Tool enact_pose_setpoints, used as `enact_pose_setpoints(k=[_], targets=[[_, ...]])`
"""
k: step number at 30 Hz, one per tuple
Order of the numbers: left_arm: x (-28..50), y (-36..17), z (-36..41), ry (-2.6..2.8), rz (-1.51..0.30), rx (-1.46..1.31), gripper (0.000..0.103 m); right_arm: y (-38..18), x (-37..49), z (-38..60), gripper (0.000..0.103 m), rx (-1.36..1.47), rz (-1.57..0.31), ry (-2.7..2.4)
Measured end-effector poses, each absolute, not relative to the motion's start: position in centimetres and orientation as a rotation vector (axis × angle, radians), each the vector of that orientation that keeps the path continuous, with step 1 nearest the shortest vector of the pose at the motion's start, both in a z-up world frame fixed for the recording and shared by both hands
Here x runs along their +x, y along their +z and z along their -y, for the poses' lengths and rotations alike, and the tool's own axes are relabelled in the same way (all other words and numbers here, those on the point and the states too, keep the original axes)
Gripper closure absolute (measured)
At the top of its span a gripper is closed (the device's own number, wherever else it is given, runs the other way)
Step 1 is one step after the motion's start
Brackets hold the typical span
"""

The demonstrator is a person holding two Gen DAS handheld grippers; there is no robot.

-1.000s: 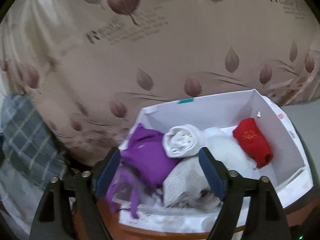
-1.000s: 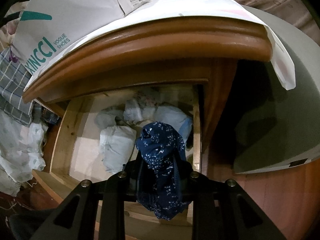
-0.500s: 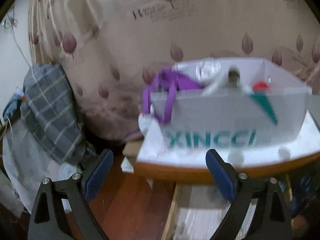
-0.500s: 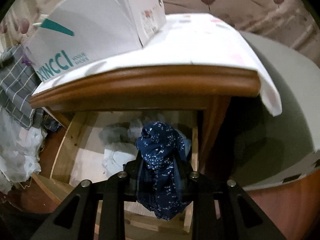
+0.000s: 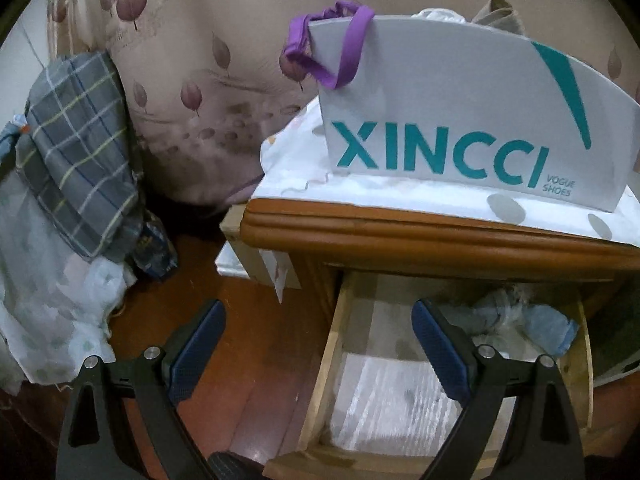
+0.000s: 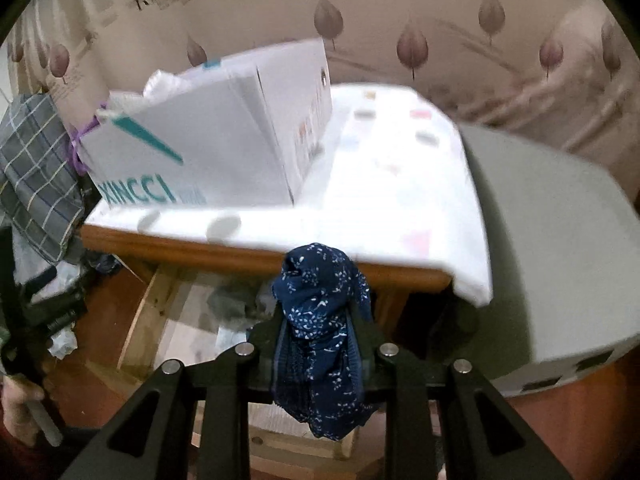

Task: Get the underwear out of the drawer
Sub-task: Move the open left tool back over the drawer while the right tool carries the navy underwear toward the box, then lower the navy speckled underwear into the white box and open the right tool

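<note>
My right gripper (image 6: pixel 320 320) is shut on a navy floral underwear (image 6: pixel 320 312), held above the open wooden drawer (image 6: pixel 144 312) in front of the nightstand. My left gripper (image 5: pixel 316 344) is open and empty, low over the drawer's left side wall (image 5: pixel 328 360). Pale blue and grey folded underwear (image 5: pixel 516 316) lie at the back of the drawer. The white XINCCI shoebox (image 5: pixel 460 120) stands on the nightstand with purple underwear (image 5: pixel 344 52) draped over its rim; it also shows in the right wrist view (image 6: pixel 208 148).
A white patterned cloth (image 6: pixel 392 200) covers the nightstand top (image 5: pixel 400 228). A grey checked garment (image 5: pixel 80 152) and white fabric (image 5: pixel 48 304) hang at left. A grey mattress edge (image 6: pixel 552 248) is at right. Leaf-pattern curtain (image 6: pixel 400 8) behind.
My left gripper dropped from above the shoebox down to the drawer's level. My right gripper rose out of the drawer with the navy underwear, up toward the nightstand top.
</note>
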State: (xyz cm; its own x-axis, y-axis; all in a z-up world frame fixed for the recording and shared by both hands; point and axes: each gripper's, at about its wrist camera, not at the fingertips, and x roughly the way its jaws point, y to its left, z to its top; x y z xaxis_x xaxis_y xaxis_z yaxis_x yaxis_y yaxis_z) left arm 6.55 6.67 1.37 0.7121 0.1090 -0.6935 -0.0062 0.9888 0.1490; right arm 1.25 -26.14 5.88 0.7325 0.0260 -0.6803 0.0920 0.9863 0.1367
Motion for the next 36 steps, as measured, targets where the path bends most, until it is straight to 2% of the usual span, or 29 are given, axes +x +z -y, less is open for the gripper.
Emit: enact_pose_setpoints(k=[13, 19, 24, 36], targets=[[7.1, 1.2, -7.5, 0.059, -0.798, 0.12, 0.01, 18.8, 6.4, 24.8, 0.078, 0.091, -0.594, -0.013], [7.3, 1.0, -8.0, 0.055, -0.815, 0.097, 0.01, 22.6, 10.3, 22.5, 0.078, 0.068, -0.58, 0.023], [7.5, 0.9, -8.4, 0.058, -0.835, 0.092, 0.01, 22.8, 14.1, 20.7, 0.078, 0.035, -0.635, 0.037], [7.9, 0.9, -9.2, 0.053, -0.856, 0.065, 0.01, 17.4, 22.3, 17.6, 0.077, -0.046, -0.817, 0.004]])
